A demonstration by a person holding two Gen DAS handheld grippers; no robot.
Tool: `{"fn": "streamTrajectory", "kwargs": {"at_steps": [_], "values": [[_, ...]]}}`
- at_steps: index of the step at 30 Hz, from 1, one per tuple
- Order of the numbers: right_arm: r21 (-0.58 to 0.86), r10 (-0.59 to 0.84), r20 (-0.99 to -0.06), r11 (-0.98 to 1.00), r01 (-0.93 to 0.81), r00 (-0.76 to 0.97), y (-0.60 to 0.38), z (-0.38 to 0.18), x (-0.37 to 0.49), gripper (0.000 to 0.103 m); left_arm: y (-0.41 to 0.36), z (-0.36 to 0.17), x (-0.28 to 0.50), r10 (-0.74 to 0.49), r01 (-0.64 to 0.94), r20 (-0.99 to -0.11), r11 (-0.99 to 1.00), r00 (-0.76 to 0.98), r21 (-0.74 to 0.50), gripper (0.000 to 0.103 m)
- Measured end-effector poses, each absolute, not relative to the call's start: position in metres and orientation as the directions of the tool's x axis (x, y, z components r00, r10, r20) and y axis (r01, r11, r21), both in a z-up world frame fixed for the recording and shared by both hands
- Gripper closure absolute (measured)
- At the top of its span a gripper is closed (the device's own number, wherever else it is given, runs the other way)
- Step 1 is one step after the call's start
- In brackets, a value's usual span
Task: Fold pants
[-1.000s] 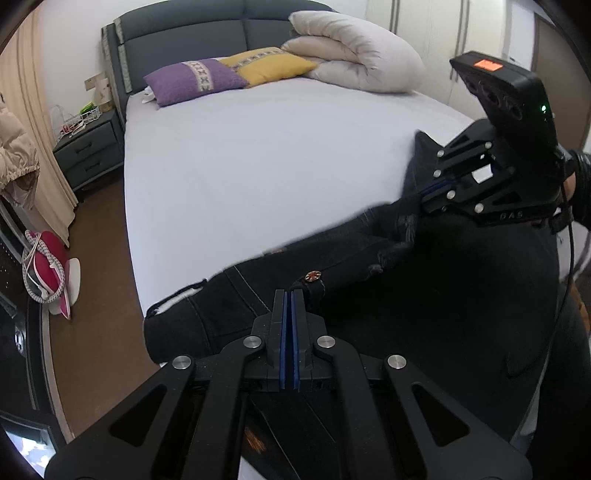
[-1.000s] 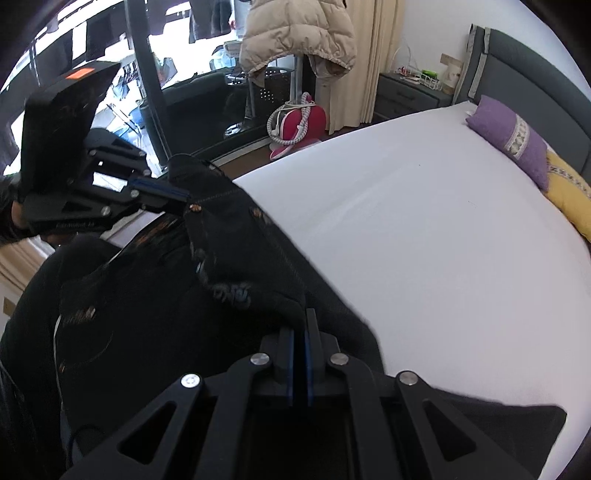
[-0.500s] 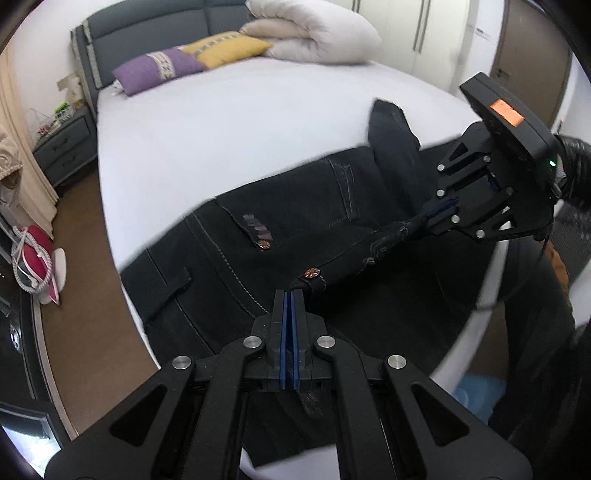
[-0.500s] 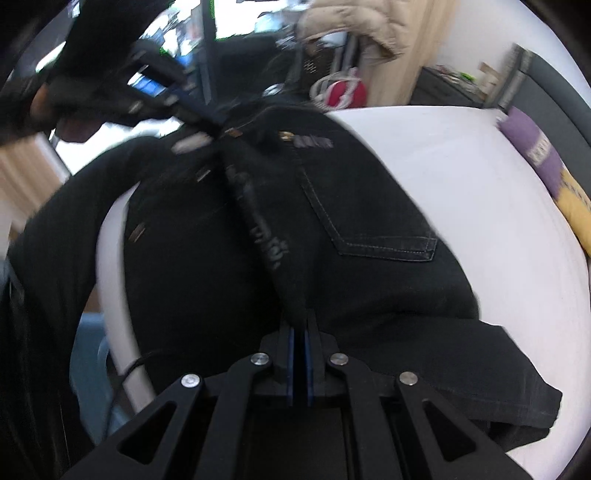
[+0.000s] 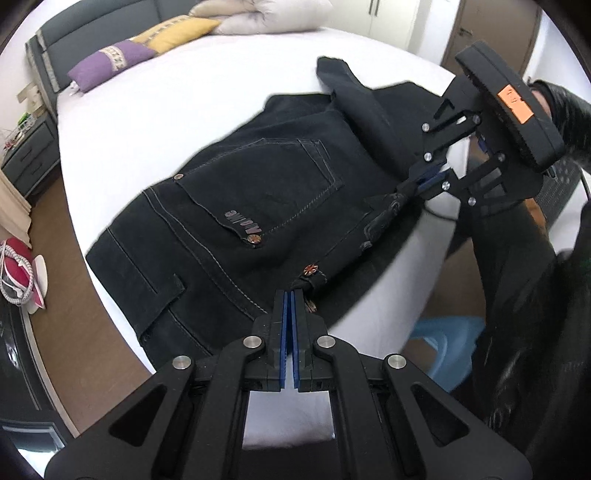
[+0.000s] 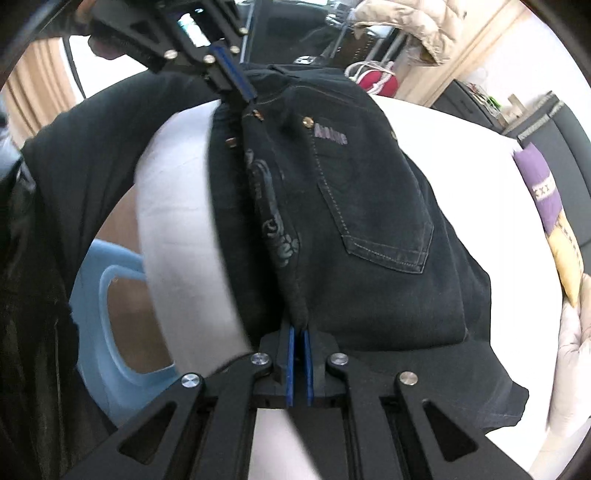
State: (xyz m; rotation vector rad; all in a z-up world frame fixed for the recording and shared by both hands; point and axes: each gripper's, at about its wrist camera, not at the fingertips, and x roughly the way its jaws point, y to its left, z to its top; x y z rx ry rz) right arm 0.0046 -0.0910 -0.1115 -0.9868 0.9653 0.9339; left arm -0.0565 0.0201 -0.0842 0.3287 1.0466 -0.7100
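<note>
Black denim pants point(image 5: 258, 192) lie back side up across the near edge of the white bed point(image 5: 177, 110), a rear pocket and rivets showing; they also show in the right wrist view point(image 6: 351, 221). My left gripper point(image 5: 289, 295) is shut on the waistband at one corner. My right gripper point(image 6: 298, 332) is shut on the waistband further along; it also shows in the left wrist view point(image 5: 424, 181). The waistband stretches taut between them. The legs trail off behind my right gripper.
Purple pillow point(image 5: 110, 62), yellow pillow point(image 5: 177, 31) and a rolled white duvet point(image 5: 258, 14) lie at the headboard. A grey nightstand point(image 5: 26, 155) stands at left. A light blue stool point(image 6: 110, 314) sits on the floor by the bed edge.
Both grippers have lifted and spread the waistband, laying the pants out flat on the bed with the rear pocket up. Both cameras now look down from higher.
</note>
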Motion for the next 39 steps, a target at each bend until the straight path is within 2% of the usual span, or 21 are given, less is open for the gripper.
{"fn": "streamTrajectory", "kwargs": {"at_steps": [12, 16, 20, 23, 26, 29, 34, 35, 37, 39], "values": [[-0.311, 0.109, -0.932, 0.256, -0.915, 0.347, -0.094, -0.124, -0.027, 0.097, 0.034, -0.097, -0.043, -0.370, 0.661, -0.886, 0.744, 0.281, -0.100, 0.102], [-0.305, 0.082, -0.937, 0.283, -0.909, 0.340, -0.090, -0.141, -0.022, 0.096, 0.036, -0.113, -0.032, -0.370, 0.611, -0.898, 0.775, 0.237, -0.159, 0.099], [-0.280, 0.092, -0.940, 0.350, -0.894, 0.330, -0.092, -0.142, -0.016, 0.093, 0.046, -0.097, -0.035, -0.411, 0.614, -0.892, 0.758, 0.187, -0.221, 0.098], [-0.263, 0.107, -0.939, 0.393, -0.881, 0.328, -0.096, -0.139, -0.011, 0.093, 0.053, -0.075, -0.040, -0.418, 0.653, -0.893, 0.725, 0.166, -0.218, 0.098], [-0.279, 0.100, -0.932, 0.414, -0.866, 0.348, -0.094, -0.139, -0.011, 0.093, 0.054, -0.050, -0.037, -0.454, 0.651, -0.866, 0.726, 0.210, -0.223, 0.098], [-0.277, 0.098, -0.930, 0.446, -0.851, 0.354, -0.093, -0.139, -0.012, 0.093, 0.044, -0.035, -0.024, -0.550, 0.621, -0.797, 0.722, 0.248, -0.305, 0.098], [-0.229, 0.129, -0.926, 0.557, -0.798, 0.355, -0.100, -0.136, -0.006, 0.092, -0.009, -0.064, 0.014, -0.562, 0.552, -0.777, 0.758, 0.284, -0.347, 0.098], [-0.212, 0.140, -0.925, 0.583, -0.784, 0.354, -0.102, -0.135, -0.005, 0.091, -0.019, -0.079, 0.025, -0.542, 0.517, -0.796, 0.778, 0.269, -0.356, 0.098], [-0.163, 0.169, -0.919, 0.659, -0.734, 0.356, -0.111, -0.128, -0.003, 0.081, -0.036, -0.108, 0.042, -0.485, 0.469, -0.842, 0.816, 0.237, -0.338, 0.098], [-0.103, 0.202, -0.913, 0.726, -0.680, 0.354, -0.123, -0.118, -0.002, 0.050, -0.041, -0.129, 0.052, -0.477, 0.420, -0.847, 0.835, 0.234, -0.354, 0.098]]}}
